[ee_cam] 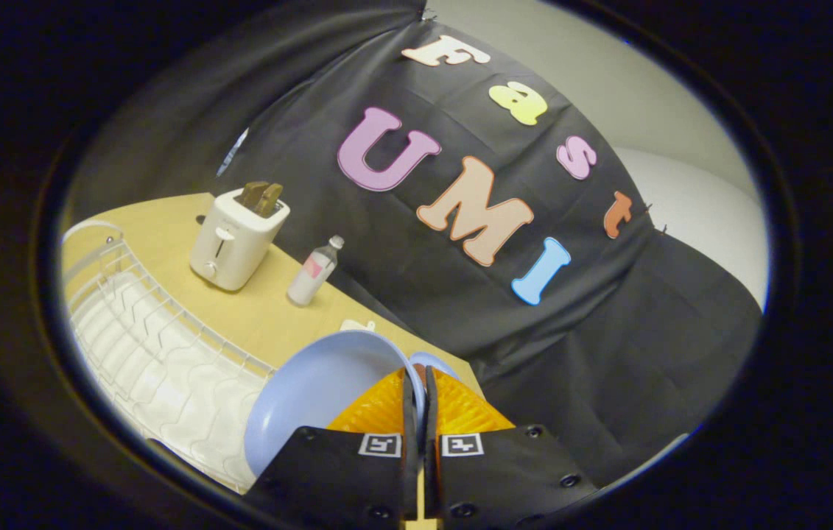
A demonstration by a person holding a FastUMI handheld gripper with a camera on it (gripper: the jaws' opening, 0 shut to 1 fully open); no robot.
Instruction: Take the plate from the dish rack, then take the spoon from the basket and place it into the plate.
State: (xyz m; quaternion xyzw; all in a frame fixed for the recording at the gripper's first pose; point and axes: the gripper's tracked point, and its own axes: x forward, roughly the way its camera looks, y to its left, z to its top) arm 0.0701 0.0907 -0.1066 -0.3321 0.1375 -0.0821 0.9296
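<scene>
Plate (313, 397) trouble could come in a few ways from here. The gripper (416, 383) has only a thin bit of the plate's rim, so the plate could slip out and fall — it looks smooth, and most of its weight hangs off to one side. If the hand tips or swings fast, I think the plate could twist in the grip. It could also bump the wire wall of the dish rack (158, 346) just beside it, and that knock could pull it loose. The table (261, 309) edge is close too, so a plate put down too near it might slide off.

The fingers are almost closed, with just a thin gap, and the plate's rim sits in that gap. Both fingers seem to press on it. The pale blue plate stands on its edge, tilted, and its round face spreads out from the fingers toward the rack. It looks lifted clear of the white rack, not resting in its slots, though I cannot be sure.

Farther off on the table stand a toaster (236, 239) and a small bottle (313, 272), well apart from the plate.
</scene>
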